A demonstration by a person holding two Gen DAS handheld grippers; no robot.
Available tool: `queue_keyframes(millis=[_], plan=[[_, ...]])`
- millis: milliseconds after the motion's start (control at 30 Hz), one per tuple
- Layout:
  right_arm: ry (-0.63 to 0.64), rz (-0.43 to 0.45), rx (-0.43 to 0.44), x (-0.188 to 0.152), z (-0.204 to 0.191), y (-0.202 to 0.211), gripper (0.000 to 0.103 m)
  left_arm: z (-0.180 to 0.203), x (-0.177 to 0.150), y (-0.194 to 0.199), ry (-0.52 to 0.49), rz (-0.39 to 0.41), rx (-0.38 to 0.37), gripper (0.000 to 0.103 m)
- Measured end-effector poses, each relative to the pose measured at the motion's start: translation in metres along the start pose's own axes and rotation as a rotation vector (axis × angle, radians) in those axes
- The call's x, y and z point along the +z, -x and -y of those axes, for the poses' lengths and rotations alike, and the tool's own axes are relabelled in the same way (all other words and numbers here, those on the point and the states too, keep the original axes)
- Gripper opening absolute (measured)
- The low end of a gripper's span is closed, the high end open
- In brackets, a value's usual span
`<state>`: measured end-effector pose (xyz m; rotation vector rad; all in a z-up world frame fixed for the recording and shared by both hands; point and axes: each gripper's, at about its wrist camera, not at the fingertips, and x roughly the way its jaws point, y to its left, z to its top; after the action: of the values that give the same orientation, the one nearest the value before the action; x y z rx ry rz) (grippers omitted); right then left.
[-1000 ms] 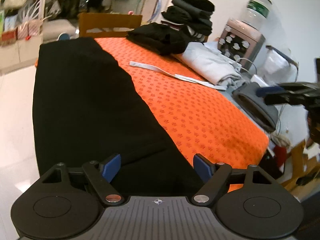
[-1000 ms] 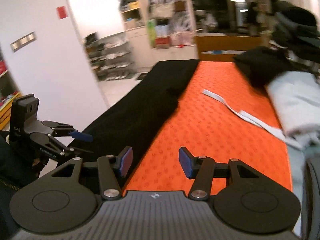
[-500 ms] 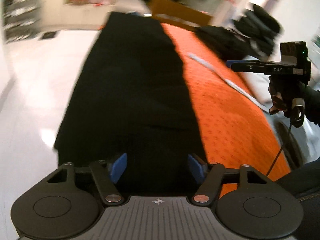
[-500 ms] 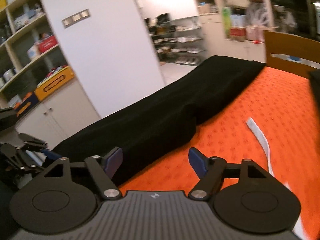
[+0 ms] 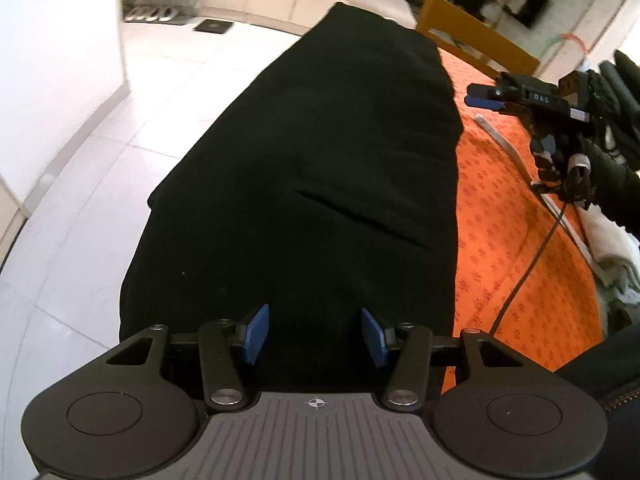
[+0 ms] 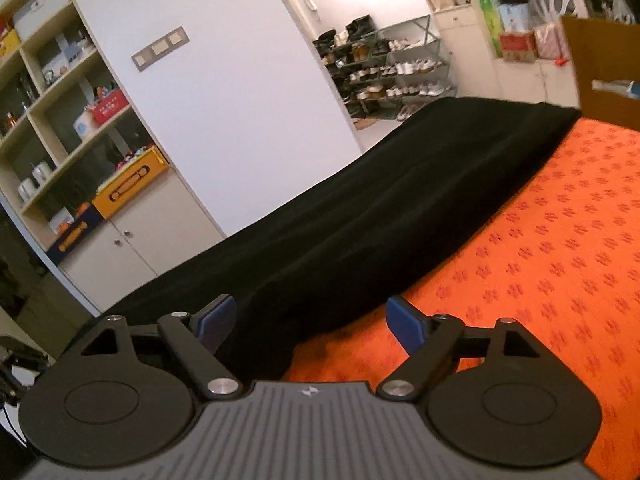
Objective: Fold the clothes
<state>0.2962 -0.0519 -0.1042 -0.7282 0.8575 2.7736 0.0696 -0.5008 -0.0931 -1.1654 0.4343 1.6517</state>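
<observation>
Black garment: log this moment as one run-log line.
black garment: flat along orange cloth edge | left gripper: closing over near end, no grip | right gripper: opening, holding nothing

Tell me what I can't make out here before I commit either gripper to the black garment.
- Left wrist view: the near hem of the black garment is hidden under the left gripper; its jaws are closing, contact unclear.
- Right wrist view: the right gripper, jaws opening, covers the garment's near corner.
- Left wrist view: the white strip is partly hidden behind the gloved hand.
</observation>
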Motion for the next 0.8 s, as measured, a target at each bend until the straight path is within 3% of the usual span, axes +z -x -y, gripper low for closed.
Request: queue_keyframes(millis=[300, 400, 567, 667, 800], plan=[[-0.076, -0.028, 0.124, 0.022, 0.046, -0.055, 0.088, 0.006, -0.003, 0.013, 0.067, 0.029, 0.033, 0.054], [-0.073, -0.032, 0.214, 0.027, 0.048, -0.065, 0.089, 0.005, -0.006, 0.010, 0.074, 0.021, 0.047, 0.055], [0.046, -0.141, 0.403, 0.027, 0.028, -0.079, 0.089, 0.003, -0.004, 0.007, 0.102, 0.022, 0.055, 0.055], [0.183, -0.197, 0.446, 0.023, 0.010, -0.087, 0.094, 0.004, -0.003, 0.010, 0.122, 0.029, 0.056, 0.055], [0.310, -0.242, 0.469, 0.024, -0.009, -0.093, 0.095, 0.002, -0.003, 0.011, 0.123, 0.020, 0.055, 0.055]])
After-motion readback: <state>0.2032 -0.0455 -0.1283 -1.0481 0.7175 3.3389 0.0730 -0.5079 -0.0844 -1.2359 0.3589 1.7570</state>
